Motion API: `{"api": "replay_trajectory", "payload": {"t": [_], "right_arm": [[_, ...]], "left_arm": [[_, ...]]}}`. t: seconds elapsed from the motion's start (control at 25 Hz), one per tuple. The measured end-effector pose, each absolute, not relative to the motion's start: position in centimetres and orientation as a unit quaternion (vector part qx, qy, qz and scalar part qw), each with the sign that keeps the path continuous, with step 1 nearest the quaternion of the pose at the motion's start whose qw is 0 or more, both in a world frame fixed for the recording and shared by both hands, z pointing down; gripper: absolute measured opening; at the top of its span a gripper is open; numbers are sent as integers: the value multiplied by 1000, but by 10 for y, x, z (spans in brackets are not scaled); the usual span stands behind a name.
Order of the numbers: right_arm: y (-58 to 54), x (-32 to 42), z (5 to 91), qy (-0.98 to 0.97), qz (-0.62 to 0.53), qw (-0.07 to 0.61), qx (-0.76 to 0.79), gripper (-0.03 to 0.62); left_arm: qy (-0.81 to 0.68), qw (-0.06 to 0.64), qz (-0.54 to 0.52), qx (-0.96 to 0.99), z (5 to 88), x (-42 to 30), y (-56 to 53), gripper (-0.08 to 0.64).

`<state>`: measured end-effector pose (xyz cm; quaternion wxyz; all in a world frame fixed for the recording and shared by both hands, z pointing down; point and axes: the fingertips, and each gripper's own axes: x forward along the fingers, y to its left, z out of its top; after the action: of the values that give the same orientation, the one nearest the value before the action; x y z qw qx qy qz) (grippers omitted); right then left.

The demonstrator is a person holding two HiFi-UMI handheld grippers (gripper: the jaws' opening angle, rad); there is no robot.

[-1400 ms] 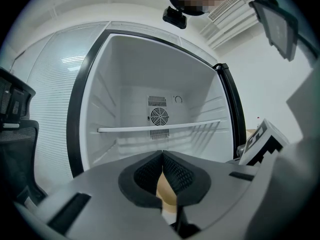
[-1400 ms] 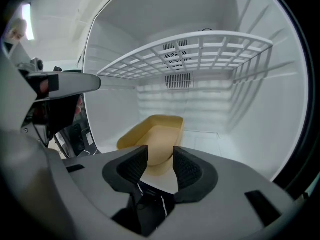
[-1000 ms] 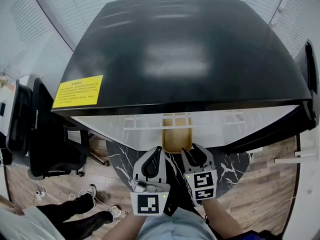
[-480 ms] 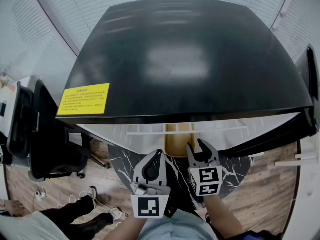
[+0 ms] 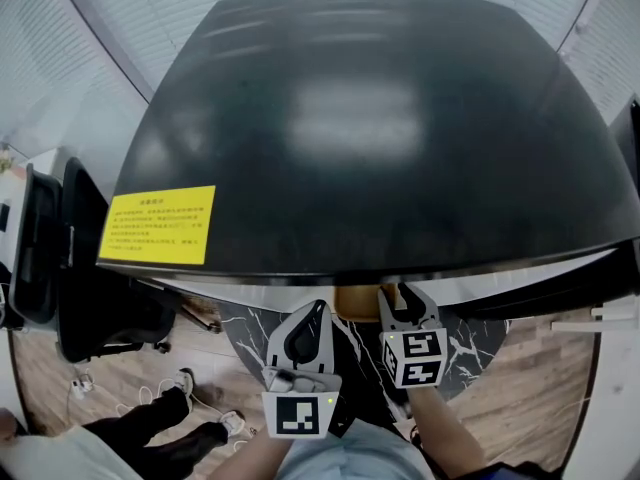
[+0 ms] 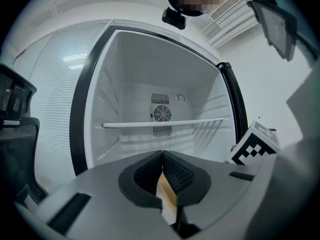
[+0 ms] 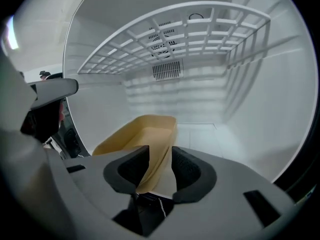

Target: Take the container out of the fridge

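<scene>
The tan open-topped container (image 7: pixel 145 131) lies on the white floor of the open fridge (image 5: pixel 360 128). My right gripper (image 7: pixel 160 150) reaches into the fridge and straddles the container's near right wall. Its jaws are closing; the wall lies against the left pad, with a gap to the right pad (image 7: pixel 189 168). In the head view only a tan corner of the container (image 5: pixel 357 300) shows under the fridge's black top, beside the right gripper (image 5: pixel 404 303). My left gripper (image 5: pixel 310 316) hangs outside the fridge, its tips together (image 6: pixel 162 155); a tan sliver shows in the slit behind them.
A white wire shelf (image 7: pixel 175 39) spans the fridge above the container. A yellow sticker (image 5: pixel 158 225) is on the fridge top. A black chair (image 5: pixel 80 268) stands at the left, and a person's legs (image 5: pixel 160 418) are on the wooden floor nearby.
The view has tilted forward, so the fridge top now hides the shelf and most of the container. My right gripper has moved forward into the fridge. The left gripper has stayed put.
</scene>
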<state>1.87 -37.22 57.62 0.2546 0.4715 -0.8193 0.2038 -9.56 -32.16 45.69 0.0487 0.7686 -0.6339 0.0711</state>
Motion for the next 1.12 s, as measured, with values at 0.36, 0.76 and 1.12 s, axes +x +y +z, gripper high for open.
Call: {"api": "replay_trajectory", "payload": {"t": [0.36,0.76,1.12], "right_arm": [[-373,23,580,-807,208,257,489,35],[-354,27,560,-818,196,243,484,29],[-319,34,517,-842,166,202,472,29]], "left_arm": [[-636,54,72,767,458,-98,-323,14],[-636,40,74,767,445,-91,-307,14],[-650,17,43,758,415,-80,-278,14]]}}
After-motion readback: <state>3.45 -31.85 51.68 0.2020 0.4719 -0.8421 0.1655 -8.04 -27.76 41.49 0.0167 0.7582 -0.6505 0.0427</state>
